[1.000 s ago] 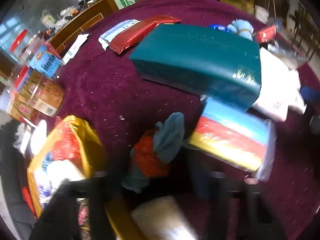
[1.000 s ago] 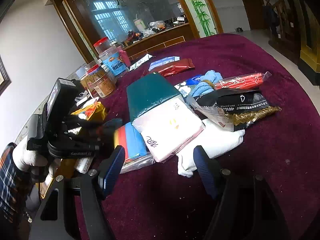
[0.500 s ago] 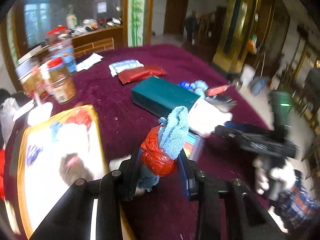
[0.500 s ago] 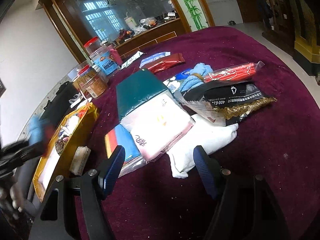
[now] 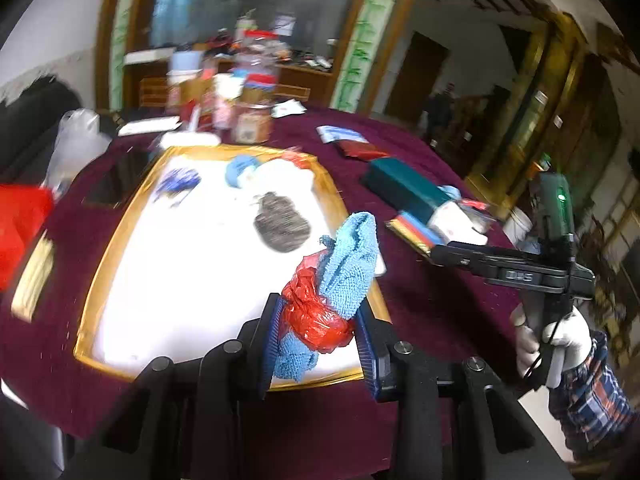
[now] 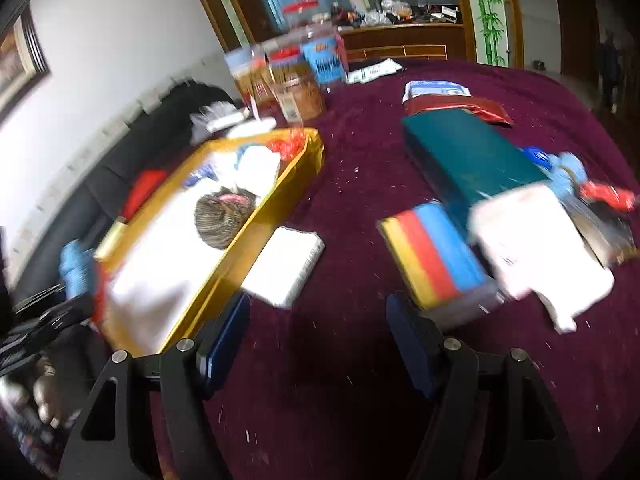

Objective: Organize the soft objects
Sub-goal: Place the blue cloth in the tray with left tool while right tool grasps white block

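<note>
My left gripper (image 5: 320, 344) is shut on a blue cloth tied with red plastic (image 5: 340, 276) and holds it above the near edge of the gold-rimmed tray (image 5: 100, 256). The tray holds a grey knitted item (image 5: 282, 226), white cloths and a small blue cloth (image 5: 240, 168). In the right wrist view the tray (image 6: 256, 224) lies at the left, with the held blue cloth (image 6: 76, 264) at its near left end. My right gripper (image 6: 316, 344) is open and empty above the maroon tablecloth; it also shows in the left wrist view (image 5: 520, 272).
A white pad (image 6: 286, 266) lies beside the tray. A striped yellow-red-blue pack (image 6: 436, 256), a white pack (image 6: 532, 240), a green box (image 6: 468, 156) and a red packet (image 6: 460, 106) lie to the right. Jars (image 6: 296, 76) stand at the back. A red thing (image 5: 20, 228) lies left.
My left gripper has lifted the blue and red cloth off the table and swung left over the tray. My right gripper has turned left toward the tray and stayed open.
</note>
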Motion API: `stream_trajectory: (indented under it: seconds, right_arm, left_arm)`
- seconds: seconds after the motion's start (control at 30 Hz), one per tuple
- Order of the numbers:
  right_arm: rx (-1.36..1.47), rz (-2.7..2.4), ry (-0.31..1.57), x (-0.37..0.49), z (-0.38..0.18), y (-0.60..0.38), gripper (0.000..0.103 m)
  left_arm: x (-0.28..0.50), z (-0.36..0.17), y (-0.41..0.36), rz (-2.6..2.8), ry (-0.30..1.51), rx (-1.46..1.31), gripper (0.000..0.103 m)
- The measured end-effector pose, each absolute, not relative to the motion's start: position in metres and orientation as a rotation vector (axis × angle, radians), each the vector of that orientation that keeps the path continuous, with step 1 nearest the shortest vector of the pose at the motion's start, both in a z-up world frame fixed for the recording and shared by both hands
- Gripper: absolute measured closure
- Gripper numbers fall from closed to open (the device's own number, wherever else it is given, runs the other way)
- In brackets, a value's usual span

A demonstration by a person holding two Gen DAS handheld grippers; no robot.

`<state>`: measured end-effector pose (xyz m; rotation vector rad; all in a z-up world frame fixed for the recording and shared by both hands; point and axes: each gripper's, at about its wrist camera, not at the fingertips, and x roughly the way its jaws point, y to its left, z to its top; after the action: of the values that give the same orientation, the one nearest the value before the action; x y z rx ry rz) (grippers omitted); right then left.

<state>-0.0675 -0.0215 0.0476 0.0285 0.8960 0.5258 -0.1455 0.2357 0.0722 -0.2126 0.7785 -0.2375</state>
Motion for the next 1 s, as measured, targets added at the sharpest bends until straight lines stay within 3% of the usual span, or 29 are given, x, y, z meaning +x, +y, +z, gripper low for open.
stream_trajectory:
  seconds: [0.37, 0.43, 0.57, 0.83, 0.93, 1.0]
  right_arm:
    - [0.014, 0.461, 1.009, -0.017, 0.011, 0.036, 0.041]
    - [0.000, 0.483, 0.994, -0.021, 0.011, 0.040, 0.058]
    - [-0.027, 0.494, 0.937, -0.030, 0.020, 0.037, 0.079]
    - [0.049, 0.459, 0.852, -0.039, 0.057, -0.002, 0.082]
    - [0.070, 0.482, 0.826, -0.043, 0.072, -0.007, 0.082]
    - [0.068, 0.525, 0.822, -0.049, 0.080, 0.001, 0.082]
  left_arm:
    - [-0.154, 0.054, 0.270, -0.217, 0.792, -0.295, 0.067]
    - [-0.154, 0.052, 0.275, -0.209, 0.795, -0.307, 0.067]
    - [-0.143, 0.049, 0.278, -0.180, 0.819, -0.317, 0.067]
    - [-0.091, 0.038, 0.301, -0.068, 0.923, -0.332, 0.065]
    - [-0.069, 0.041, 0.313, 0.002, 0.913, -0.330, 0.057]
    - [-0.054, 0.044, 0.325, 0.030, 0.899, -0.363, 0.042]
